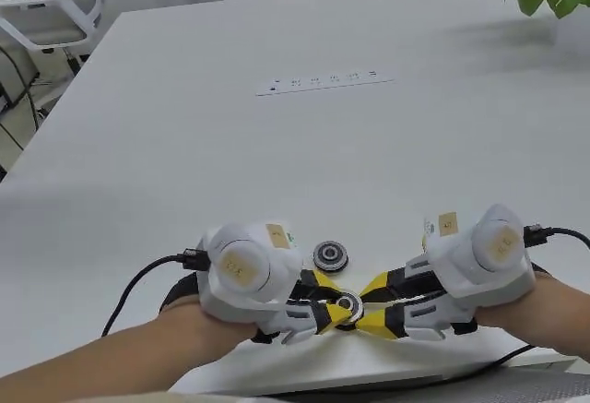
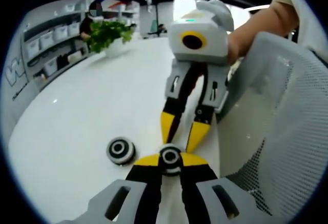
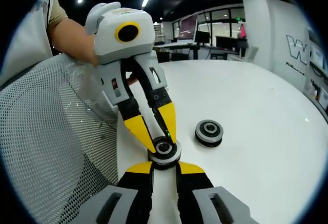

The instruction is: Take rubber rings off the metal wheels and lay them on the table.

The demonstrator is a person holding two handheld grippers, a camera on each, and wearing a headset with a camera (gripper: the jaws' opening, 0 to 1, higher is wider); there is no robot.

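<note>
Nearly closed, left fingers (image 2: 146, 161) and right fingers (image 3: 192, 169) pinch same metal wheel (image 1: 348, 308) from opposite sides; silver centre, black rubber ring (image 3: 174, 157) on. Flat just beyond fingertips: second wheel (image 1: 330, 255). Close behind, worktop (image 1: 277, 163) edge; ahead, wide open white surface.

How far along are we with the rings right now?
Done: nothing visibly; no loose ring lies on the table. In hand: left gripper and right gripper both grip the near wheel, ring seemingly still on. Left: that ring, then the second wheel beyond.
</note>
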